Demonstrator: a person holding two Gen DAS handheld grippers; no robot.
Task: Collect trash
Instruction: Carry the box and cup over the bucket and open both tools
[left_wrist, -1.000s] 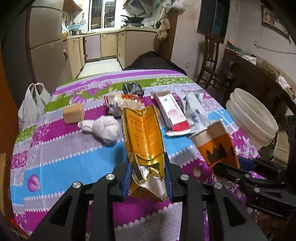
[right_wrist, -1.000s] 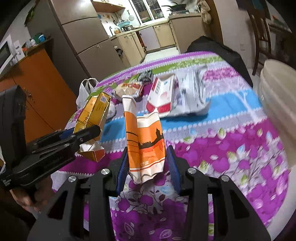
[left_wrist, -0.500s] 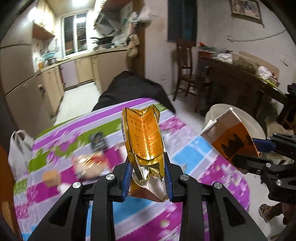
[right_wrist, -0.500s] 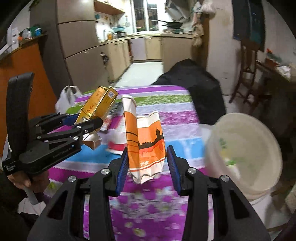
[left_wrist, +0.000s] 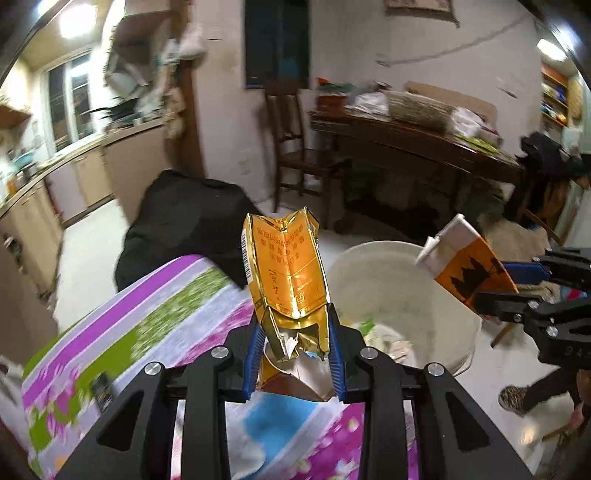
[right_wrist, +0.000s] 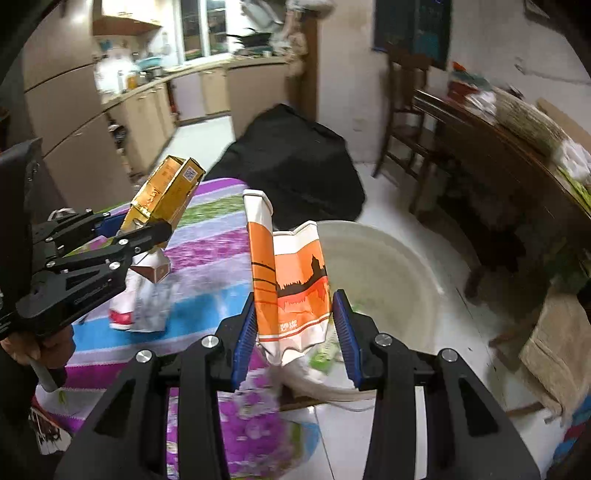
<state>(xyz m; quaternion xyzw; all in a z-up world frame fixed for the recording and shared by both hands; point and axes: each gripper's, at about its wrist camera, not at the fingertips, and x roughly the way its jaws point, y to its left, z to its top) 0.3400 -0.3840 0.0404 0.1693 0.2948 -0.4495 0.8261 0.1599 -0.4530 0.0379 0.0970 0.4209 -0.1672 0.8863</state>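
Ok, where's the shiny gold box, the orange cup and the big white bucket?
gold box (left_wrist: 286, 273): left wrist view, its shiny front face.
orange cup (right_wrist: 295, 291): right wrist view, its printed side.
white bucket (right_wrist: 384, 273): right wrist view, its inner wall.

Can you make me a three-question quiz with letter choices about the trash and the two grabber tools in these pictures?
1. Where is the white bucket?
A. on the floor beside the table
B. on the kitchen counter
C. on the wooden chair

2. What colour is the box in the left tool?
A. green
B. shiny gold
C. black

3. What is the right tool doing with the orange and white paper cup?
A. it lies open with nothing in it
B. it pushes the cup flat on the table
C. it holds the squashed cup in the air

Answers:
1 A, the bucket stands on the pale floor tiles next to the striped tablecloth.
2 B, the box glints gold between the blue pads.
3 C, the crumpled cup sits clamped between the pads, above the bucket's edge.
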